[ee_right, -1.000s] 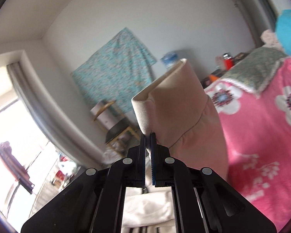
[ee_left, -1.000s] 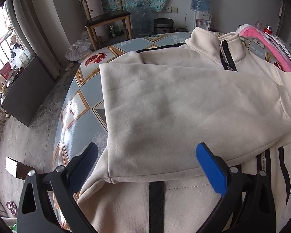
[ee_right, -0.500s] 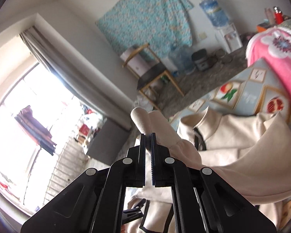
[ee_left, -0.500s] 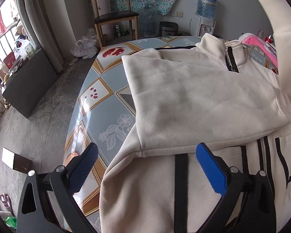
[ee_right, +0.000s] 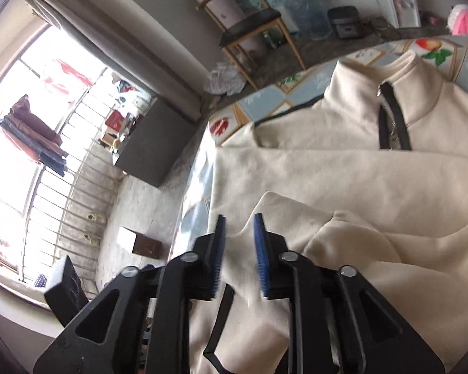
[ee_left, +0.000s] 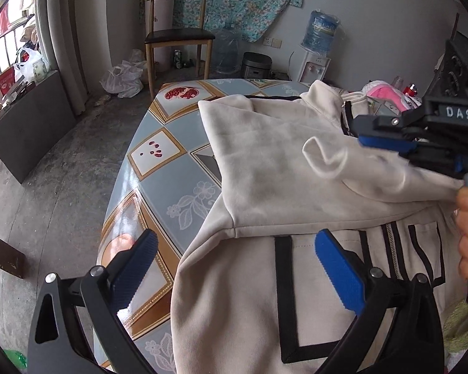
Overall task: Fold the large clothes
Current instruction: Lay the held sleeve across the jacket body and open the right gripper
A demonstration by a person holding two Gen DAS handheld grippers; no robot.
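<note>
A cream jacket (ee_left: 265, 162) with black trim lies front up on the patterned table (ee_left: 159, 155), collar (ee_left: 321, 99) at the far end. One sleeve is folded across the chest. My left gripper (ee_left: 235, 237) hovers open over the folded sleeve's edge and holds nothing. My right gripper (ee_left: 387, 143) comes in from the right, a hand (ee_left: 466, 218) behind it. In the right wrist view the right gripper (ee_right: 239, 218) has its jaws opening. The other sleeve's cuff (ee_right: 277, 212) lies loose between and beyond them on the jacket (ee_right: 327, 171), and the pads do not press it.
The table's left edge (ee_right: 199, 162) drops to a concrete floor. Beyond the table stand a wooden chair (ee_left: 177, 31), a water dispenser (ee_left: 319, 46) and a rice cooker (ee_left: 255, 65). Pink cloth (ee_left: 387, 93) lies at the far right. A dark cabinet (ee_left: 25, 124) stands by the window.
My right gripper swung down from high up, carried the sleeve over the jacket's chest, and its jaws parted off the cuff. My left gripper drew back a little, still open.
</note>
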